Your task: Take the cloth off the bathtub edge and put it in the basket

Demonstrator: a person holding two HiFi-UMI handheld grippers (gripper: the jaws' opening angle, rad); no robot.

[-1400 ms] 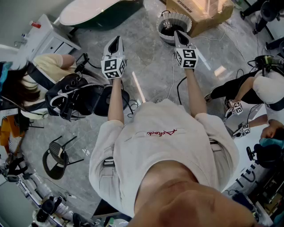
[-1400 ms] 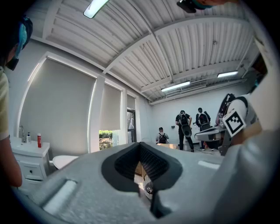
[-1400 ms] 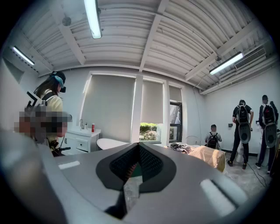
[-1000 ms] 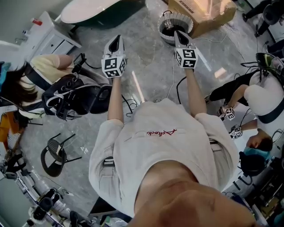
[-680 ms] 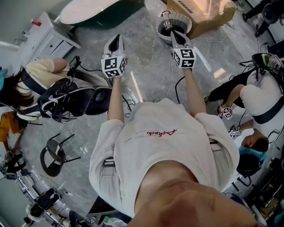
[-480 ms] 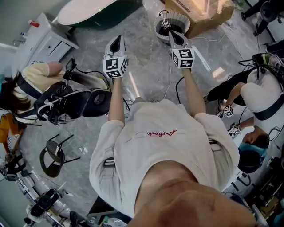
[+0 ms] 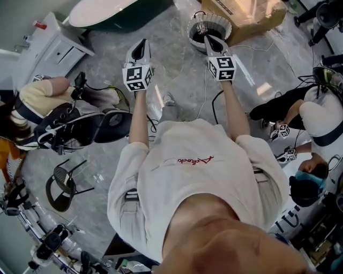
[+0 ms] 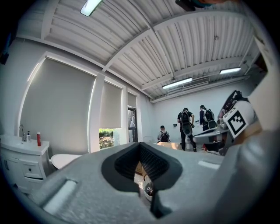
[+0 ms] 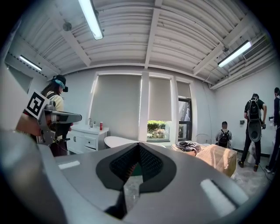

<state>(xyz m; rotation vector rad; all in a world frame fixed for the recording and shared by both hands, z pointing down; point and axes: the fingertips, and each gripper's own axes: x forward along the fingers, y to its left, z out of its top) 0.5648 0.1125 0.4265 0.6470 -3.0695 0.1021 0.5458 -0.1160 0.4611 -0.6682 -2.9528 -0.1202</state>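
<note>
Cloth: crumpled grey cloth [image 9: 189,145] is seen by white oval bathtub's [image 9: 118,141] far end, well apart from fingers [image 9: 197,175].
Grippers: left gripper [image 7: 142,44] and right gripper [image 7: 207,39] are held closed, empty.
Views: cloth is shown only by right gripper view.

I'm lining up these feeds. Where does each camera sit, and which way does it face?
Head view: on the person's head, steeply down; shirt, forearms, left tool, right tool.
Left gripper view: on the left tool, level across the room; its shut jaws.
Right gripper view: on the right tool, toward the windows; its shut jaws.
Shared: all show the bathtub.
</note>
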